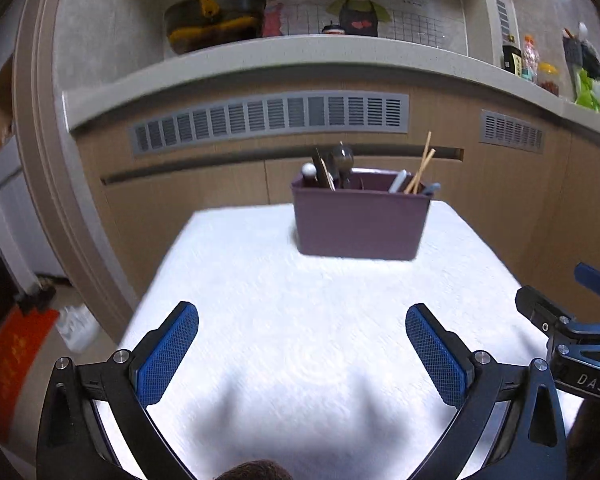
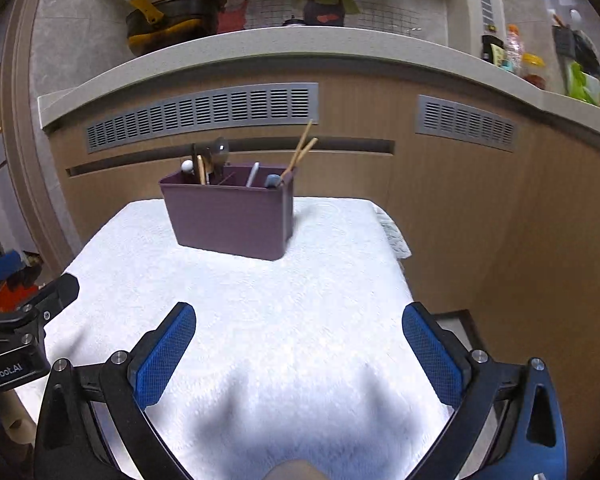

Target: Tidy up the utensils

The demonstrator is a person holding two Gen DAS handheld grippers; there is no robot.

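A purple utensil caddy (image 1: 360, 224) stands at the far side of a table covered with a white towel (image 1: 300, 320); it also shows in the right wrist view (image 2: 232, 216). It holds wooden chopsticks (image 1: 422, 166) at its right end, a spoon (image 1: 342, 158) and other utensils at its left end. The chopsticks (image 2: 300, 152) and spoon (image 2: 218, 150) show in the right wrist view too. My left gripper (image 1: 302, 354) is open and empty, above the near part of the towel. My right gripper (image 2: 299, 354) is open and empty, beside it on the right.
Behind the table runs a wooden cabinet front with grey vents (image 1: 268, 118) under a counter ledge (image 1: 284, 60). A pot (image 1: 216, 20) and bottles (image 1: 530, 58) stand on the ledge. The towel's right edge (image 2: 396, 240) hangs over the table side.
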